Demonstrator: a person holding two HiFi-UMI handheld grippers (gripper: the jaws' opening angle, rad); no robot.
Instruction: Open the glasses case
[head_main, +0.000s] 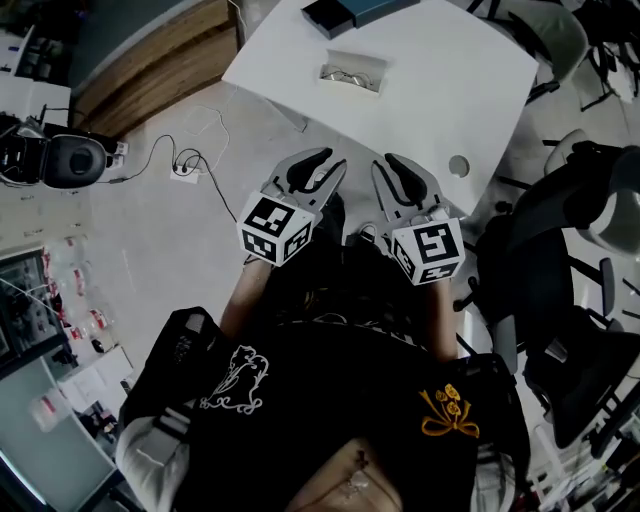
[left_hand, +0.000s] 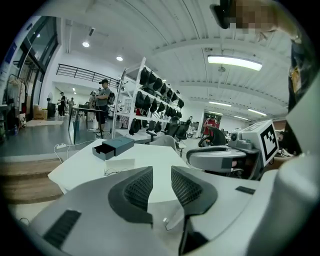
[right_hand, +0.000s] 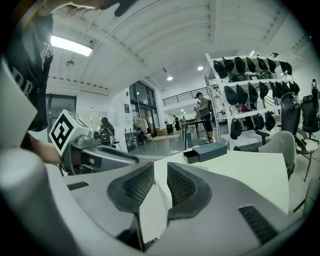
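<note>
Glasses case (head_main: 330, 15): dark, box-shaped, lying at the far edge of the bench (head_main: 430, 90); the head view's top border cuts it off. In the left gripper view the case (left_hand: 114, 147) reads as a teal sleeve with a black drawer partly slid out at one end. Drawer interior is dark and its contents cannot be made out. The same holds in the right gripper view (right_hand: 205, 152).

Pale flat packet (head_main: 352, 73): just nearer than the case and apart from it. Thin wire-framed glasses show at it, but whether they are inside or on top cannot be told.

Small round grey disc (head_main: 459, 165): near the bench's near right edge.

Left tongs (head_main: 318, 165): off the near edge of the bench, close to the person's body, well apart from the case. Jaws stand apart with a clear gap and nothing between them (left_hand: 161, 172).

Right tongs (head_main: 392, 168): beside the left, also off the near edge. Jaws stand apart with a narrower gap and hold nothing (right_hand: 160, 170).

Surroundings: a power strip (head_main: 185, 168) with cables on the floor left of the bench, a dark office chair (head_main: 560, 230) at right, shelving (left_hand: 155, 95) with dark rounded items, and a person (left_hand: 103, 102) standing beyond.
</note>
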